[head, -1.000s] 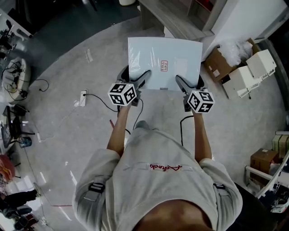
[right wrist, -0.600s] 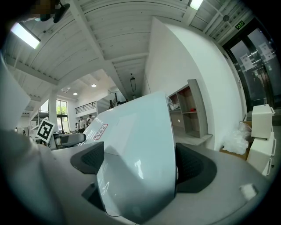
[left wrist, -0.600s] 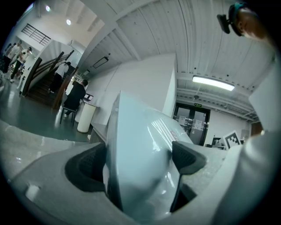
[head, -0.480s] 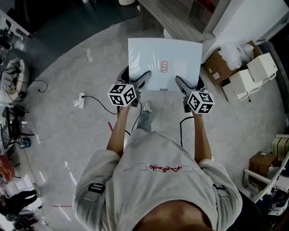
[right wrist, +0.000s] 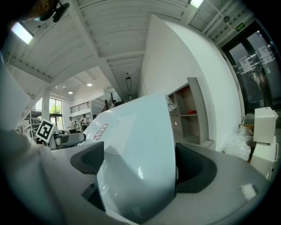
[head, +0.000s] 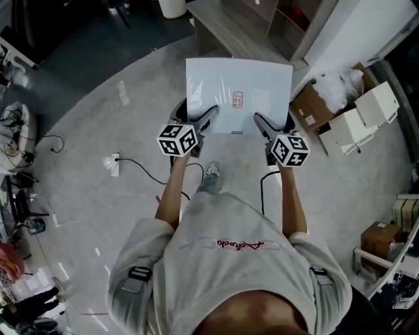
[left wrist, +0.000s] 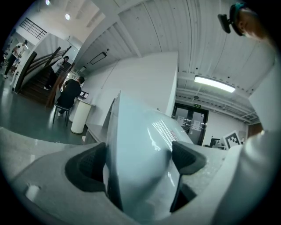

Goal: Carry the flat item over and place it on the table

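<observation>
The flat item (head: 239,91) is a pale blue-white board in clear wrap with a small red label, held level in front of me over the floor. My left gripper (head: 207,115) is shut on its near left edge, and my right gripper (head: 262,120) is shut on its near right edge. In the left gripper view the flat item (left wrist: 140,149) fills the gap between the dark pads (left wrist: 85,165) of the left gripper (left wrist: 138,165). The right gripper view shows the flat item (right wrist: 136,149) clamped the same way in the right gripper (right wrist: 138,167). A grey wooden table (head: 232,29) lies just beyond the board's far edge.
Cardboard boxes (head: 314,98) and white boxes (head: 360,111) stand on the floor to the right. A power strip with a black cable (head: 111,160) lies at the left. A white bin (head: 173,6) stands beside the table. Several people are far off in the hall.
The floor and boxes have slid down and back in the head view as I walk forward; more of the table shows ahead. Both grippers keep the same hold on the board.
</observation>
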`<move>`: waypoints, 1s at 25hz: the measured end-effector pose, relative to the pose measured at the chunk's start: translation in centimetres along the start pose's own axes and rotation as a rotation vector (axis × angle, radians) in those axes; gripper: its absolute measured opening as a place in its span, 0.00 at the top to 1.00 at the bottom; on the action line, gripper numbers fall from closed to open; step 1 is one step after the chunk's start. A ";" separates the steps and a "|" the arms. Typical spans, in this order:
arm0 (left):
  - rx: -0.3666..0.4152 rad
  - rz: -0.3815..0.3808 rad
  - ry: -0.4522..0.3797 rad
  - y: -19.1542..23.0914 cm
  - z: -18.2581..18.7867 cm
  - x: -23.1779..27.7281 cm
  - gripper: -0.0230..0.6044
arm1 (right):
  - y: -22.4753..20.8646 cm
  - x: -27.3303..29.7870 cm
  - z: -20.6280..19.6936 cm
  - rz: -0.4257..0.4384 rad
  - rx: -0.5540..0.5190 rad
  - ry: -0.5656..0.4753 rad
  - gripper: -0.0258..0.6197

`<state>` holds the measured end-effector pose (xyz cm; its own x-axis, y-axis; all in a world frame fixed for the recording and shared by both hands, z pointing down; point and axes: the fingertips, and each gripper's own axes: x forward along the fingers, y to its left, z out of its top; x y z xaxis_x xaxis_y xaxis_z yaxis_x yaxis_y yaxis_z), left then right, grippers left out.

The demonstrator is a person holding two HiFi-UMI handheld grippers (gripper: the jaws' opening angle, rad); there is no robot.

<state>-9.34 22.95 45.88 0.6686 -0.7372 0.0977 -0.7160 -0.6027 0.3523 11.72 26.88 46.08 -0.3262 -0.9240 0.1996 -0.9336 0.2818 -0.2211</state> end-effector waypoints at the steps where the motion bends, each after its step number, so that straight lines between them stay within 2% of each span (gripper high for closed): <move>1: -0.001 -0.005 0.001 0.6 0.5 0.9 0.19 | -0.3 0.9 0.5 -0.004 -0.001 -0.001 0.15; 16: 0.001 -0.059 -0.008 11.0 7.2 13.0 0.19 | -3.8 15.9 6.1 -0.050 -0.010 -0.027 0.15; 25: 0.006 -0.087 0.002 14.8 8.6 17.1 0.20 | -4.8 20.7 6.9 -0.084 -0.008 -0.038 0.15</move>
<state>-10.28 -1.21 44.77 0.7284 -0.6817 0.0689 -0.6566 -0.6659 0.3542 10.46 4.57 44.64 -0.2412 -0.9536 0.1803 -0.9587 0.2052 -0.1971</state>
